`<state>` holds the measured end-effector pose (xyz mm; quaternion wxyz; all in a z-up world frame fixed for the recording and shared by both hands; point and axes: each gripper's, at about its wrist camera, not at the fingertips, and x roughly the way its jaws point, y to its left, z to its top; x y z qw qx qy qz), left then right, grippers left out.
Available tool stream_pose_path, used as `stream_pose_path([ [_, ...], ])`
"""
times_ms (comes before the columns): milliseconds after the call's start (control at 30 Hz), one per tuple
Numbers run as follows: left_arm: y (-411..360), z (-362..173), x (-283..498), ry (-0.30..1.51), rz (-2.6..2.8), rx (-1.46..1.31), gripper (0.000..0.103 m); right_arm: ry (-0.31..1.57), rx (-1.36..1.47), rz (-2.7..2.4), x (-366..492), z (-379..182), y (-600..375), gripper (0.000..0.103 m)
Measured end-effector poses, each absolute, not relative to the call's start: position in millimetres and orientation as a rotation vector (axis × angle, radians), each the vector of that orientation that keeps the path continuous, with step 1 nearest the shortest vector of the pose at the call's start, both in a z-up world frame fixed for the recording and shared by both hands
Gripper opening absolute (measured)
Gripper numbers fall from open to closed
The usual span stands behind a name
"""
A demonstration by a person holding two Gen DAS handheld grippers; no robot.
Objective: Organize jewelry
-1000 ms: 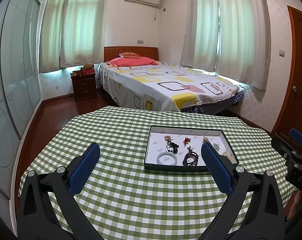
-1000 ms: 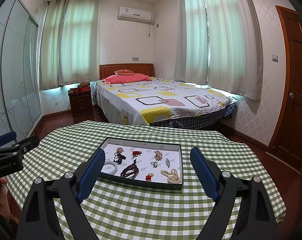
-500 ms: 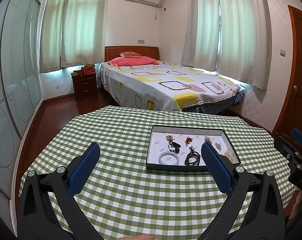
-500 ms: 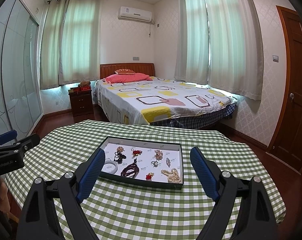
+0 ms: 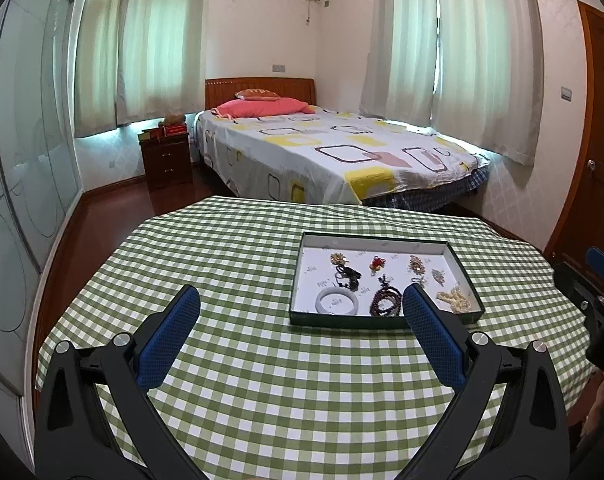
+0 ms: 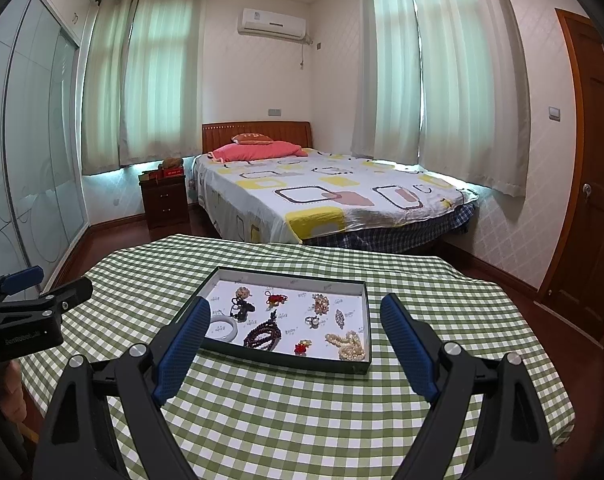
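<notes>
While both grippers hover above the checked cloth (image 6: 302,420), the left gripper (image 5: 300,304) gapes wide, empty; the tray (image 6: 359,367) of jewelry lies mid-table, bangle (image 6: 222,328) leftmost, pearls (image 6: 347,344) rightmost; the right gripper (image 6: 296,314) likewise gapes, empty.

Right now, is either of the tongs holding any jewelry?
No. Both the left tongs and right tongs are open and empty; the jewelry lies in the tray.

Bench (image 6: 302,420) covered by green-and-white checked cloth (image 5: 262,380) fills the lower half of both frames, bearing one dark-rimmed shallow tray (image 6: 357,366), white-lined, at centre in the right wrist view and centre-right in the left.
</notes>
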<state>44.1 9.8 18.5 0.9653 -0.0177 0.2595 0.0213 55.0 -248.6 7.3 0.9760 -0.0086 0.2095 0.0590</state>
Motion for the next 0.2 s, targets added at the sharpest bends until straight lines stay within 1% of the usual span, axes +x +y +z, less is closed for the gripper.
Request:
stream_pose_path([
  [200,16.8,4.2,58.8,0.565,0.058,-0.047,0.099,0.436,-0.011,0.113,58.9,3.2,-251.7,0.084],
])
